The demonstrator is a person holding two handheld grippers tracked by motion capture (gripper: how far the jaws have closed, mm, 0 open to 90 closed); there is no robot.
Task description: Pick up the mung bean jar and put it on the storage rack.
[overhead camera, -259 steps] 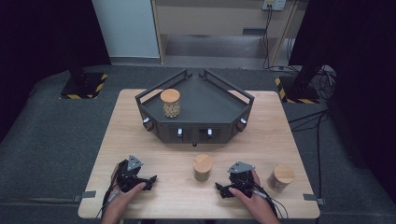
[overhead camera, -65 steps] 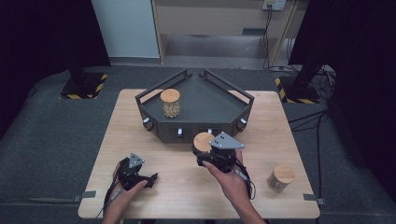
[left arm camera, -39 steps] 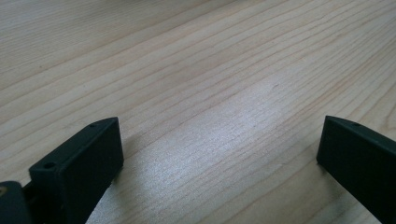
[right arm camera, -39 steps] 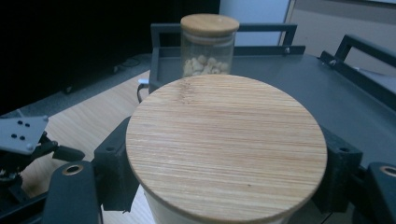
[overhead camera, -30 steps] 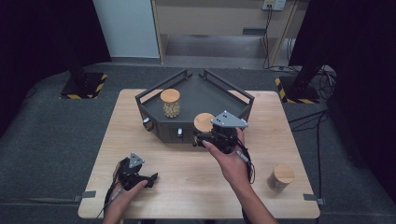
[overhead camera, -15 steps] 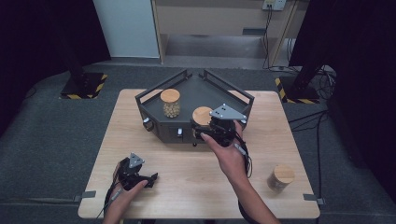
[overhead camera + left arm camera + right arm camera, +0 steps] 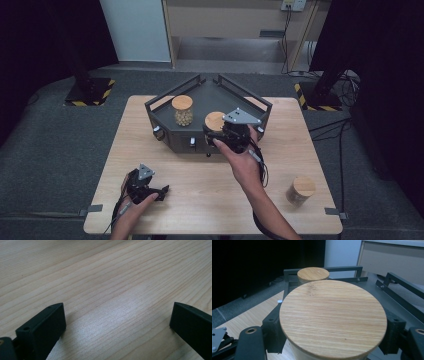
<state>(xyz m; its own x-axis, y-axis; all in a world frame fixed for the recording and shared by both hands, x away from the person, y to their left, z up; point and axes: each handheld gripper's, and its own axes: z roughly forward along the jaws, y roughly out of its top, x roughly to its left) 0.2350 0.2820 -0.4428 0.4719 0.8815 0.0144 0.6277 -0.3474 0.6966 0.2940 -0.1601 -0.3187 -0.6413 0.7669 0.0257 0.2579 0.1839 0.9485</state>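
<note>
Pale wood forms the tabletop (image 7: 210, 190) in the high view, with a dark grey angular tray (image 7: 165, 107) standing on its far half. Inside the tray, toward the left, stands an upright glass jar with a bamboo lid (image 7: 182, 110), filled with small pale pieces. The right gripper (image 7: 220, 136), topped by a grey three-cornered plate, is held over the tray's near edge at the centre, and its jaws clamp a second bamboo-lidded jar (image 7: 215, 121) by the sides, just below the lid. That held jar sits upright, to the right of and nearer than the jar in the tray, and the two are apart. A third lidded jar (image 7: 300, 191) stands alone on the table near the right corner, well apart from both hands. The left gripper (image 7: 162, 192) rests low over the near left part of the table, held in the person's hand.

From the left gripper view, two black jaws rise from the bottom corners and stand wide apart, with bare wood grain between them and nothing held.

From the right gripper view, the held jar's round bamboo lid (image 7: 333, 315) is large and close, with a black jaw pressed against each side of the jar beneath it. Beyond it, farther off, the other jar's lid (image 7: 313, 273) shows inside the tray, framed by the tray's dark rails (image 7: 397, 287).
</note>
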